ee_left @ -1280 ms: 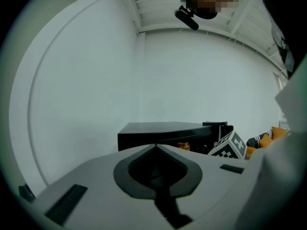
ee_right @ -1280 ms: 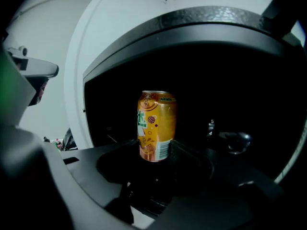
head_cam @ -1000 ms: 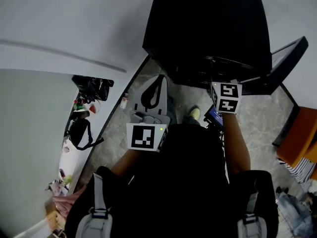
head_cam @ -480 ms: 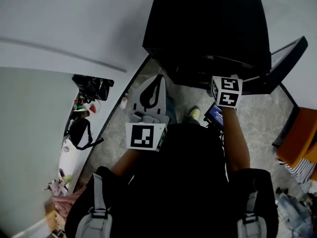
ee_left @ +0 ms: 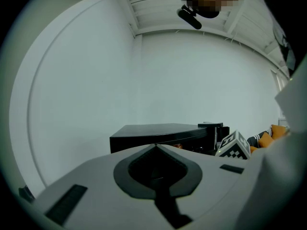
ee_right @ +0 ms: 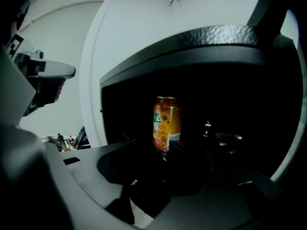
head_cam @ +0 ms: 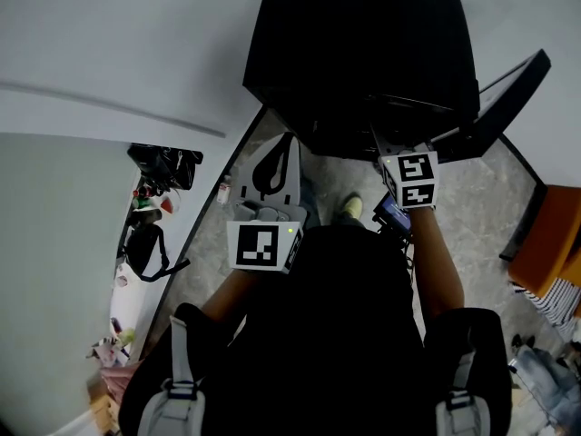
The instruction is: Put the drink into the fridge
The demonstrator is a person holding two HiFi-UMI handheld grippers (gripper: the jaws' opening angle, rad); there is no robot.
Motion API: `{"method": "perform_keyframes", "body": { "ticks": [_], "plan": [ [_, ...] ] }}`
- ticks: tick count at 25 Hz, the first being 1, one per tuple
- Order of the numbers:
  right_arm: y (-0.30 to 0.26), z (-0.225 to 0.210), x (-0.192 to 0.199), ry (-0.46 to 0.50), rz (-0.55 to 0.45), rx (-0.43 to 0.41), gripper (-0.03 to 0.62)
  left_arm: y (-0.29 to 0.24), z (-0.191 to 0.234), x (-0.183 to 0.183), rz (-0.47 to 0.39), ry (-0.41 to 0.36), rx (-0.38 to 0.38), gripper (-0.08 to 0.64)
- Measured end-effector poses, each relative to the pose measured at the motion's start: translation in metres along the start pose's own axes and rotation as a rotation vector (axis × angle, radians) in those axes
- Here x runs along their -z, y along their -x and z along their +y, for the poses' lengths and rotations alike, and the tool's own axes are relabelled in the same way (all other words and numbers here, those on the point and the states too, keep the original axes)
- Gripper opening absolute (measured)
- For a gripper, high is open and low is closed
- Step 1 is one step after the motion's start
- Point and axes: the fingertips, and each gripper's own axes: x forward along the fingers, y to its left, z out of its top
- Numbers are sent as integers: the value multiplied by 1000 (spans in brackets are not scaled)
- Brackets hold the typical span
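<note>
Grasping the orange drink can (ee_right: 166, 122) by its lower end in the right claw (ee_right: 164, 151), upright, just inside the dark mouth of the black fridge (head_cam: 363, 53). Around the can, only shadowed interior, plus a knob (ee_right: 229, 139) with small white digits to its right. To the right of the opening, the fridge door (head_cam: 508, 94) swung wide over the stone floor (head_cam: 472, 225). Holding the left claw (ee_left: 155, 146) clenched, tips pressed together on nothing, well left of the right claw and outside the fridge, aimed toward its left front corner. Far left, by the white wall (head_cam: 109, 44), dark bags (head_cam: 163, 166).
</note>
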Motion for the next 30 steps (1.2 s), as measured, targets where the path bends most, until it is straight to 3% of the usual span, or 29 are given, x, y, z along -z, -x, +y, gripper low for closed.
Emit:
{"method": "perform_keyframes", "body": {
  "ticks": [3, 8, 14, 21, 30],
  "plan": [
    [17, 20, -5, 35, -12, -69, 190, 3, 0, 5, 7, 1, 4, 9],
    [57, 26, -15, 57, -35, -96, 139, 7, -6, 9, 16, 5, 16, 9],
    [111, 9, -25, 66, -70, -28, 21, 3, -25, 4, 10, -12, 79, 9],
    [148, -7, -10, 2, -76, 70, 14, 3, -40, 1, 7, -20, 133, 9],
    [177, 24, 18, -45, -62, 134, 14, 39, -36, 22, 26, -13, 162, 9]
  ]
}}
